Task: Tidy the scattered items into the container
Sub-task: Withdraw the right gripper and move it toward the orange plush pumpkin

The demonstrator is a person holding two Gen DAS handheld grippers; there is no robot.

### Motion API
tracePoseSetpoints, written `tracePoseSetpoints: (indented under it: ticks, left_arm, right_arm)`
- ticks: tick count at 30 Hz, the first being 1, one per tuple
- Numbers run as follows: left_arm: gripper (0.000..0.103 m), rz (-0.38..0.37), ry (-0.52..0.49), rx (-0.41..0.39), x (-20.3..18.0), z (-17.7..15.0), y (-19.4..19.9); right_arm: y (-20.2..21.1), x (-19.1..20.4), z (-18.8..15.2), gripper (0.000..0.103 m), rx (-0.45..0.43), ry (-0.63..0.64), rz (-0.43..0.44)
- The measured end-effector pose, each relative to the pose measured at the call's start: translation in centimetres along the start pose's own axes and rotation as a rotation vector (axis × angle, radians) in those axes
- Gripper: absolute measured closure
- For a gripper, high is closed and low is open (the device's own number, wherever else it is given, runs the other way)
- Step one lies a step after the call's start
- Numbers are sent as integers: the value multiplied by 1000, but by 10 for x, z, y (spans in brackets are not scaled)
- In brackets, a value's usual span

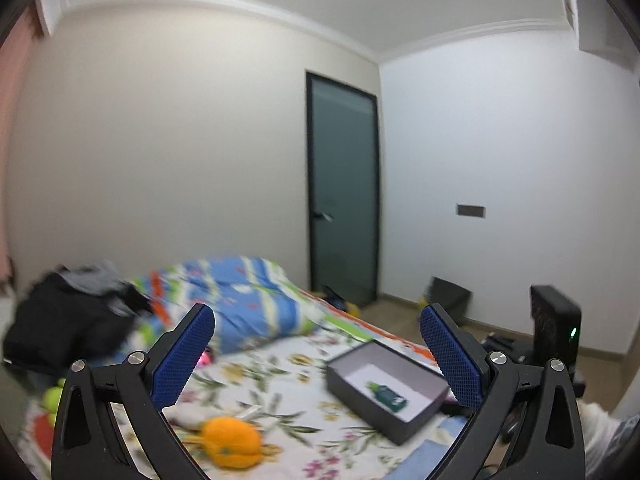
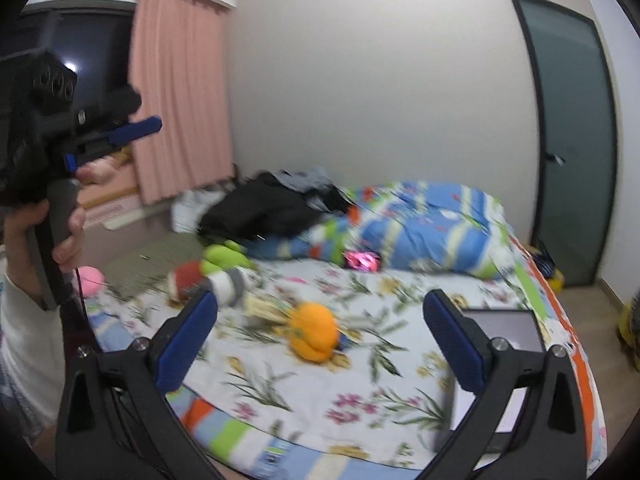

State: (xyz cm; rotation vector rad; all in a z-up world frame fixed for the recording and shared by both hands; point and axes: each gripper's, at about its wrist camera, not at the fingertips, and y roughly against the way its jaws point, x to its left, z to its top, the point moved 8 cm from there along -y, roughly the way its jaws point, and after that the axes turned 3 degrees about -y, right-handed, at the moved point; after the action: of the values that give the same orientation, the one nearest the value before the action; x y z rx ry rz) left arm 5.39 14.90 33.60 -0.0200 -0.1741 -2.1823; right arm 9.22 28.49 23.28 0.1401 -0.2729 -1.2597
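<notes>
A grey open box [image 1: 386, 390] lies on the floral bed sheet and holds a small green bottle [image 1: 387, 394]. The box also shows in the right wrist view [image 2: 502, 330], partly behind my right finger. An orange plush toy [image 1: 231, 442] [image 2: 313, 330] lies on the sheet to its left. A red, green and striped plush [image 2: 216, 276] lies further left, and a pink shiny item [image 2: 361, 261] sits by the quilt. My left gripper [image 1: 316, 354] is open and empty above the bed. My right gripper [image 2: 320, 340] is open and empty, with the orange toy ahead between its fingers.
A rolled blue striped quilt [image 2: 420, 230] and a pile of dark clothes [image 2: 272, 204] lie at the far side of the bed. A dark glass door [image 1: 344, 200] stands beyond. Pink curtains [image 2: 180, 92] hang at left. My left hand-held gripper body [image 2: 48, 120] shows at far left.
</notes>
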Motion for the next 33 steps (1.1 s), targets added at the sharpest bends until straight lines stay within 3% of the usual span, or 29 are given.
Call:
tracePoseSetpoints:
  ticks: [5, 8, 10, 15, 20, 25, 28, 33]
  left_arm:
    - [0, 127, -56, -30, 21, 3, 73]
    - [0, 166, -58, -11, 35, -7, 96]
    - [0, 175, -35, 4, 47, -18, 100]
    - [1, 228, 72, 107, 92, -71, 79]
    - [1, 132, 222, 283, 127, -148, 22]
    - [1, 70, 316, 390, 139, -211, -28]
    - [1, 75, 331, 455, 139, -242, -59]
    - [1, 25, 401, 532, 147, -286, -101]
  right_arm:
    - [40, 60, 26, 0, -144, 58, 79]
    - [49, 90, 35, 0, -220, 96, 138]
    - [41, 103, 34, 0, -223, 110, 145]
    - [-6, 111, 6, 0, -97, 86, 149]
    - [-70, 89, -33, 0, 68, -45, 171]
    - [-132, 49, -76, 0, 220, -197, 159]
    - [-163, 30, -99, 0, 263, -185, 99]
    - [-204, 14, -123, 0, 295, -190, 118]
